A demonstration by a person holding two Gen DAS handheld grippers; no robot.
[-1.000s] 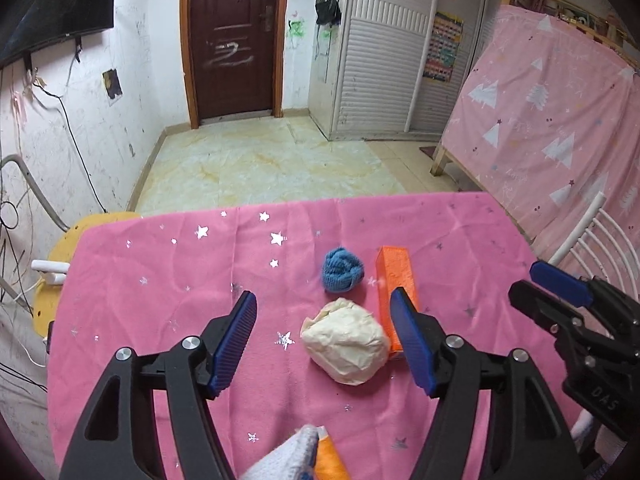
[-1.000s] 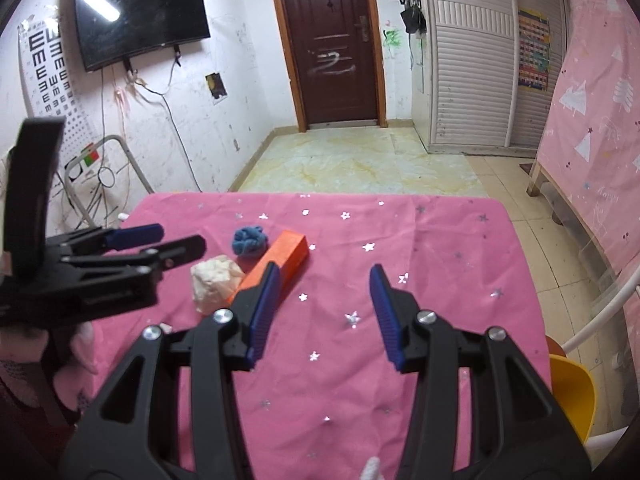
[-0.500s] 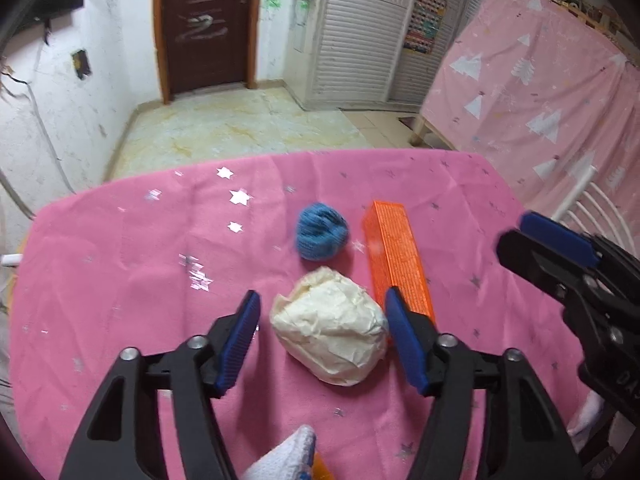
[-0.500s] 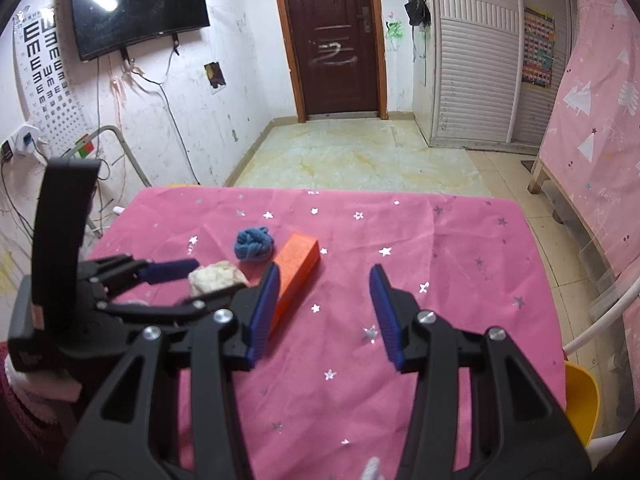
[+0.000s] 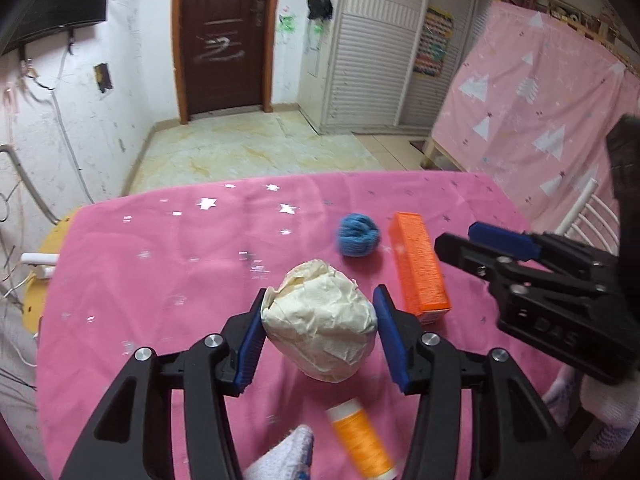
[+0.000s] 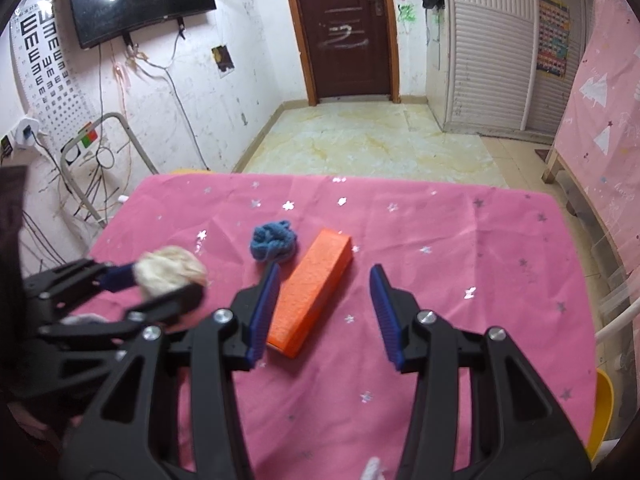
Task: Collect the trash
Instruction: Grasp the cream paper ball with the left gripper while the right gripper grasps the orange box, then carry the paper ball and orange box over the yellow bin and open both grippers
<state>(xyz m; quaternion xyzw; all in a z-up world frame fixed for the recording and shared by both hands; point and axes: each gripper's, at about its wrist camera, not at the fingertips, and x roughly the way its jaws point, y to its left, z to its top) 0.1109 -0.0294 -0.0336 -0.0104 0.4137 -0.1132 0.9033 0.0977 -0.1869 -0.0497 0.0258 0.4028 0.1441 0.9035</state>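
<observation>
Our left gripper [image 5: 320,332], jaws just closing, clamps the cream paper wad [image 5: 320,326] on the pink tablecloth [image 5: 160,280]. Our right gripper [image 6: 322,312] hangs unclenched; the orange box [image 6: 310,296] lies at eleven o'clock, the blue yarn ball [image 6: 274,242] beyond.

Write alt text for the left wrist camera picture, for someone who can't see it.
The left hand-held gripper has just been closing around a crumpled ball of cream paper on a pink, star-printed tablecloth. Beyond it lie a blue yarn ball and an orange box, with the right hand-held gripper reaching in beside the box.
</observation>
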